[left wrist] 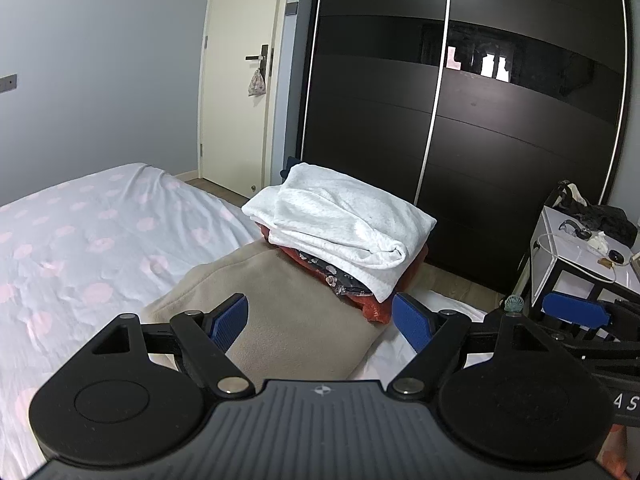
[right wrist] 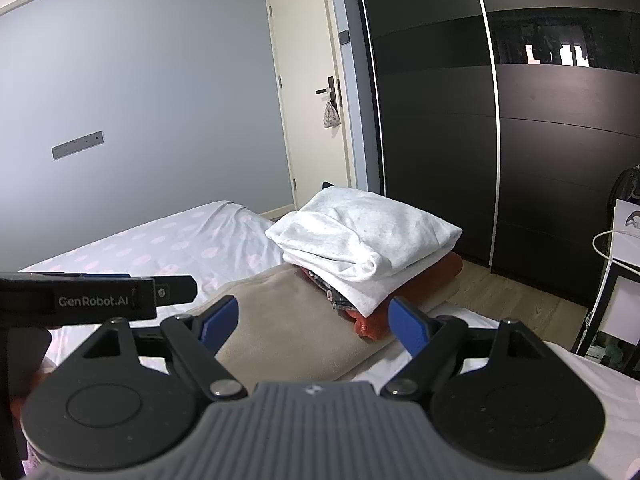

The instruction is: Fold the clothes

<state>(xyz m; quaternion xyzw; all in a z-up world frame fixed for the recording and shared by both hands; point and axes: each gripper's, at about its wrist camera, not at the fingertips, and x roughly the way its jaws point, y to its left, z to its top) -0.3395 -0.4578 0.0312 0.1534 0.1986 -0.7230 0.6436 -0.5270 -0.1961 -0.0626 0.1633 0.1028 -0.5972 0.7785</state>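
Note:
A folded white garment (left wrist: 340, 224) (right wrist: 360, 236) tops a small stack with an orange piece (left wrist: 374, 308) (right wrist: 370, 326) and a dark flowered piece (left wrist: 340, 282) beneath it. The stack rests on a folded beige garment (left wrist: 288, 304) (right wrist: 288, 320) on the bed. My left gripper (left wrist: 320, 322) hovers open over the beige garment, short of the stack, nothing between its blue pads. My right gripper (right wrist: 312, 324) stands open the same way, just to the right of the left one, whose body (right wrist: 92, 300) shows at the left edge.
The bed has a white sheet with pink dots (left wrist: 80, 248) (right wrist: 168, 248). A dark sliding wardrobe (left wrist: 480, 120) (right wrist: 540, 140) stands behind the stack, a cream door (left wrist: 240, 80) to its left. A white side table (left wrist: 576, 256) with clutter is at the right.

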